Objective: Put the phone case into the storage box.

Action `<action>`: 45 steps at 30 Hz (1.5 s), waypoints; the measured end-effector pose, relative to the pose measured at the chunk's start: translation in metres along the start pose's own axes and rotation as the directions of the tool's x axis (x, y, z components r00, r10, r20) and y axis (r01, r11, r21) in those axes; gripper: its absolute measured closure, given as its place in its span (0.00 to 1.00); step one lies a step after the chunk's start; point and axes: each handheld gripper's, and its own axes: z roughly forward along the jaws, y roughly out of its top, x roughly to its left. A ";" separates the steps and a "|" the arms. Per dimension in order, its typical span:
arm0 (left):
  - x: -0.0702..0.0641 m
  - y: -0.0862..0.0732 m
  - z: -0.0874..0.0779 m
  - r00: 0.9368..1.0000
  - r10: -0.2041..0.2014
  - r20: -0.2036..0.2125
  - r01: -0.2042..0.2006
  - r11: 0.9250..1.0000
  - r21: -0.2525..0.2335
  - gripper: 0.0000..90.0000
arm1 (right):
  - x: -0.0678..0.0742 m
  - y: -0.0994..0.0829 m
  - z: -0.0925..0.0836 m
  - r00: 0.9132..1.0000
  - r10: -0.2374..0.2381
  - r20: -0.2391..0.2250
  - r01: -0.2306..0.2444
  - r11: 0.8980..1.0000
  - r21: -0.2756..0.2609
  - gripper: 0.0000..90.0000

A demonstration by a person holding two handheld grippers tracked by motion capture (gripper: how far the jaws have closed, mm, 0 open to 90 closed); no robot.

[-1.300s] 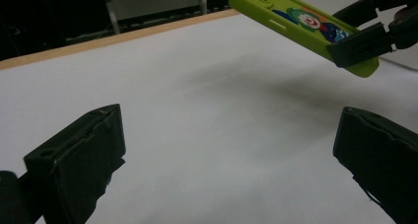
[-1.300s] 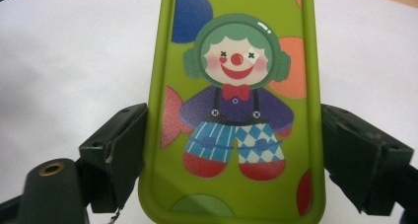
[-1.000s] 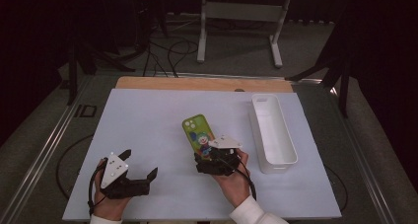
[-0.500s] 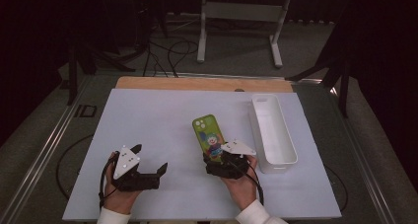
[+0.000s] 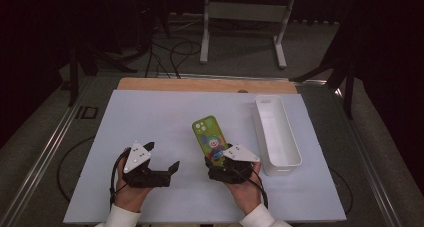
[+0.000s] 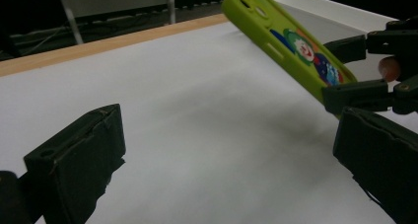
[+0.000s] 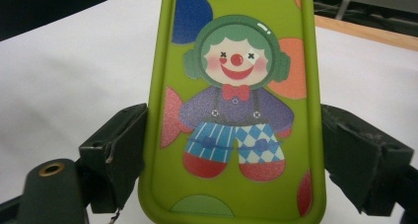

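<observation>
The right gripper [image 5: 226,163] clamps the lower end of a green phone case [image 5: 210,139] (clown printed on its back) across its long edges, holding it tilted above the desk [image 5: 160,112], just beside the white tray [image 5: 277,137]. The left gripper [image 5: 161,159] sits further from the tray, jaws spread wide and holding nothing. The grip is only on the case's bottom end, so the overhanging top could lever it loose, or its smooth sides could slip between the jaws when it swings toward the tray.

Lime-green phone case [image 5: 210,139] printed with a clown, back up, far end tilted upward, lifted off the white table [image 5: 150,117], near the white tray [image 5: 276,132]
</observation>
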 end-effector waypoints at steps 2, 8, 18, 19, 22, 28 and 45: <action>0.000 0.001 0.002 1.000 -0.006 0.011 0.006 1.000 0.000 0.00 | 0.001 0.000 0.000 1.000 -0.009 0.001 0.009 1.000 -0.004 0.17; -0.001 0.007 0.009 0.999 -0.019 0.033 0.019 1.000 0.002 0.00 | 0.004 0.003 -0.003 1.000 -0.020 -0.009 0.020 0.999 -0.026 0.17; -0.002 0.017 0.015 0.999 -0.027 0.046 0.027 1.000 0.001 0.00 | 0.010 0.006 -0.006 0.999 -0.041 -0.007 0.041 0.998 -0.051 0.17; -0.003 0.018 0.016 0.999 -0.026 0.045 0.026 1.000 0.002 0.00 | 0.010 0.006 -0.007 0.999 -0.043 -0.007 0.042 0.998 -0.051 0.17; -0.004 0.020 0.018 0.999 -0.031 0.044 0.031 1.000 -0.001 0.00 | 0.012 0.006 -0.007 0.999 -0.046 -0.007 0.046 0.997 -0.056 0.17; -0.006 0.024 0.022 0.999 -0.039 0.032 0.038 0.999 0.005 0.02 | 0.016 0.007 -0.007 0.999 -0.050 -0.012 0.049 0.997 -0.067 0.17; -0.004 0.031 0.025 0.995 -0.074 0.060 0.075 0.997 -0.009 0.06 | 0.025 0.007 -0.008 0.997 -0.080 -0.018 0.078 0.993 -0.090 0.17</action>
